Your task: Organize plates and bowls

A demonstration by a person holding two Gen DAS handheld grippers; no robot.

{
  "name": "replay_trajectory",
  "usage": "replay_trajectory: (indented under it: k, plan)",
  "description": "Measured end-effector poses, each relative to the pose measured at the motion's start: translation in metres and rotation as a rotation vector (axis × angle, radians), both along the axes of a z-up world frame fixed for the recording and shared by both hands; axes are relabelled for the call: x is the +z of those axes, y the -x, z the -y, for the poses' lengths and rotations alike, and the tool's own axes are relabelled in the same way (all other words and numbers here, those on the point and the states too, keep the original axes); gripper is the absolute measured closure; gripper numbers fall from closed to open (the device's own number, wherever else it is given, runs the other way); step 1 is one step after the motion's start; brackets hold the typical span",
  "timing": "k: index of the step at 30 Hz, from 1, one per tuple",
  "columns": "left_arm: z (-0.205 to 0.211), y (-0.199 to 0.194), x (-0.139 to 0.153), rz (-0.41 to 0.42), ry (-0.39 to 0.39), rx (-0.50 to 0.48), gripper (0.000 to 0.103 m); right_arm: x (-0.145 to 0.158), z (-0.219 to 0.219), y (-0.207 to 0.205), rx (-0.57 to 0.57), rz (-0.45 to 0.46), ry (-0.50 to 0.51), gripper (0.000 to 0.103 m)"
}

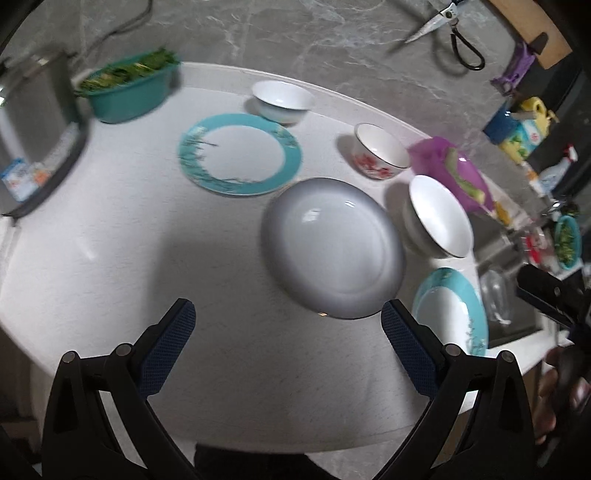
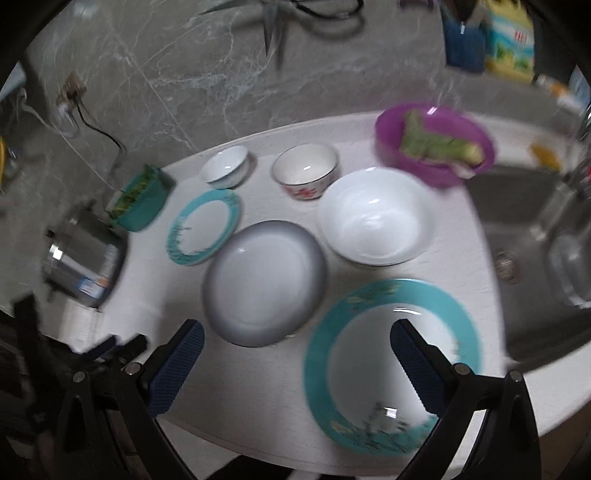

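On the white counter [image 1: 110, 258] lie a grey-rimmed plate [image 1: 332, 247] [image 2: 264, 282], a teal-rimmed plate [image 1: 240, 153] [image 2: 205, 227] further back and a second teal-rimmed plate [image 1: 452, 310] [image 2: 391, 365] near the front right. A large white bowl [image 1: 439, 216] [image 2: 376, 218], a red-flowered bowl [image 1: 380, 151] [image 2: 306, 170] and a small white bowl [image 1: 282, 101] [image 2: 225, 164] stand behind them. My left gripper [image 1: 288, 325] hovers open in front of the grey plate. Over the near teal plate's left part, my right gripper [image 2: 297, 345] is open and holds nothing.
A teal basin of greens [image 1: 129, 86] [image 2: 138, 201] and a steel pot [image 1: 33, 122] [image 2: 83, 258] stand at the left. A purple bowl with vegetable pieces [image 1: 452, 173] [image 2: 434, 144] sits by the sink [image 2: 543, 236] on the right. Scissors [image 1: 443, 22] hang on the marble wall.
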State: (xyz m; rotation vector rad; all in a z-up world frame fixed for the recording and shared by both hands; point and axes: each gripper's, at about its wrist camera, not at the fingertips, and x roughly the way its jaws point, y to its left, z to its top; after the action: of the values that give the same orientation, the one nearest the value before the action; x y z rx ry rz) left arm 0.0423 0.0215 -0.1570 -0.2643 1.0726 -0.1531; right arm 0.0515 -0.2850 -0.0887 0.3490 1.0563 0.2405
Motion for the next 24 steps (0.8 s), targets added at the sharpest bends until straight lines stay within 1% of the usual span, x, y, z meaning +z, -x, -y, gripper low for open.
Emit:
replay_trajectory:
  k: [2, 3, 5, 6, 7, 8, 10, 11, 12, 14, 15, 16, 17, 19, 22, 23, 24]
  plan:
    - [-0.005, -0.012, -0.011, -0.011, 0.071, -0.030, 0.002, -0.009, 0.003, -0.010, 0.029, 0.019, -0.097, 0.000]
    - [-0.009, -0.022, -0.018, -0.015, 0.109, -0.056, 0.002, -0.013, 0.001, -0.015, 0.028, 0.020, -0.115, 0.001]
    - [-0.014, -0.044, -0.033, -0.053, 0.144, -0.109, 0.002, -0.022, -0.001, -0.027, 0.037, 0.004, -0.165, 0.010]
    - [-0.012, -0.057, -0.035, -0.072, 0.161, -0.139, 0.002, -0.026, -0.003, -0.033, 0.048, 0.002, -0.195, 0.011]
    - [-0.012, -0.071, -0.043, -0.102, 0.163, -0.183, 0.002, -0.030, -0.005, -0.039, 0.045, -0.005, -0.202, 0.015]
    - [-0.013, -0.083, -0.049, -0.126, 0.130, -0.195, 0.002, -0.037, -0.007, -0.046, 0.027, -0.030, -0.212, 0.018]
    - [-0.015, -0.099, -0.056, -0.121, 0.107, -0.225, 0.003, -0.048, -0.006, -0.055, 0.014, -0.055, -0.266, 0.023]
    - [-0.015, -0.107, -0.058, -0.119, 0.106, -0.244, 0.007, -0.056, -0.006, -0.062, 0.002, -0.076, -0.270, 0.028]
    - [-0.014, -0.114, -0.062, -0.121, 0.106, -0.268, 0.010, -0.064, -0.005, -0.069, -0.018, -0.101, -0.257, 0.031]
    - [-0.010, -0.123, -0.071, -0.139, 0.103, -0.319, 0.020, -0.079, -0.003, -0.078, -0.041, -0.133, -0.271, 0.042]
    - [-0.006, -0.129, -0.078, -0.155, 0.102, -0.353, 0.024, -0.085, -0.001, -0.082, -0.054, -0.151, -0.274, 0.044]
    - [-0.001, -0.132, -0.081, -0.170, 0.100, -0.370, 0.029, -0.090, 0.000, -0.085, -0.063, -0.167, -0.268, 0.046]
    - [0.002, -0.135, -0.086, -0.184, 0.102, -0.384, 0.031, -0.095, 0.000, -0.088, -0.066, -0.182, -0.262, 0.047]
    - [0.007, -0.137, -0.094, -0.200, 0.125, -0.404, 0.031, -0.103, 0.002, -0.093, -0.075, -0.206, -0.240, 0.047]
    - [0.008, -0.144, -0.104, -0.213, 0.128, -0.400, 0.031, -0.113, 0.004, -0.099, -0.087, -0.233, -0.208, 0.047]
    - [0.008, -0.146, -0.106, -0.214, 0.140, -0.398, 0.033, -0.116, 0.005, -0.101, -0.091, -0.239, -0.204, 0.047]
    - [0.007, -0.151, -0.109, -0.223, 0.169, -0.400, 0.035, -0.118, 0.007, -0.103, -0.090, -0.246, -0.205, 0.047]
